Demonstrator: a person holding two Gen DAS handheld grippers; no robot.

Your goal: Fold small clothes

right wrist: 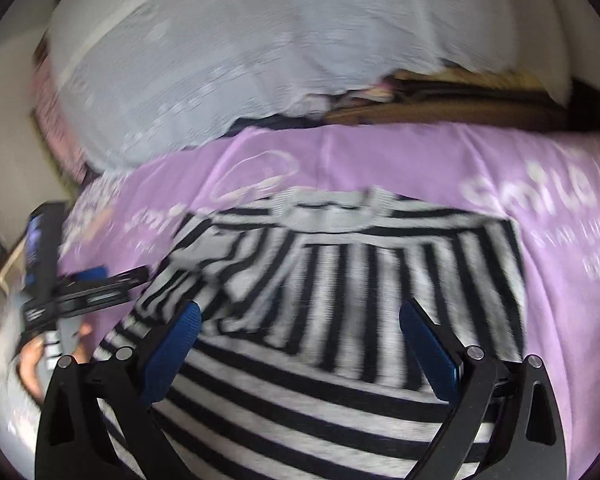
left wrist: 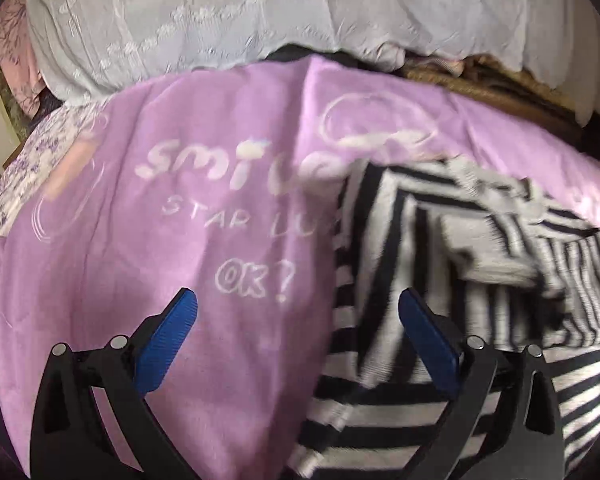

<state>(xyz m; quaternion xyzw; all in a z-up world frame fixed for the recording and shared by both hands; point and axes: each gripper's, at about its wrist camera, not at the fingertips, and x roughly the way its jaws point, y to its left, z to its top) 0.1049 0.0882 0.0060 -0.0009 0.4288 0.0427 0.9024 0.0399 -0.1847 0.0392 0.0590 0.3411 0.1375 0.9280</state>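
A black-and-white striped top (right wrist: pixel 332 312) lies on a lilac bedspread (left wrist: pixel 140 240) printed with white lettering, its neckline toward the spread's far edge and its sleeves folded in over the body. In the right wrist view the garment fills the middle of the spread, with lilac cloth showing past both its sides. The right gripper (right wrist: pixel 300 316) hangs above the striped cloth with its blue-padded jaws spread wide and nothing between them. The left gripper (left wrist: pixel 298 304), seen from its own camera, also stands wide apart and empty, one finger over bare lilac fabric, the other over the near left side of the top. The same tool appears at the left edge of the right wrist view, held in a person's hand (right wrist: pixel 40 364) just beside the garment. A pale blue-white embroidered cover (left wrist: pixel 220 20) is bunched along the far edge of the bedspread, with a brown fabric (left wrist: pixel 480 80) next to it toward the far right corner. Both views are blurred.
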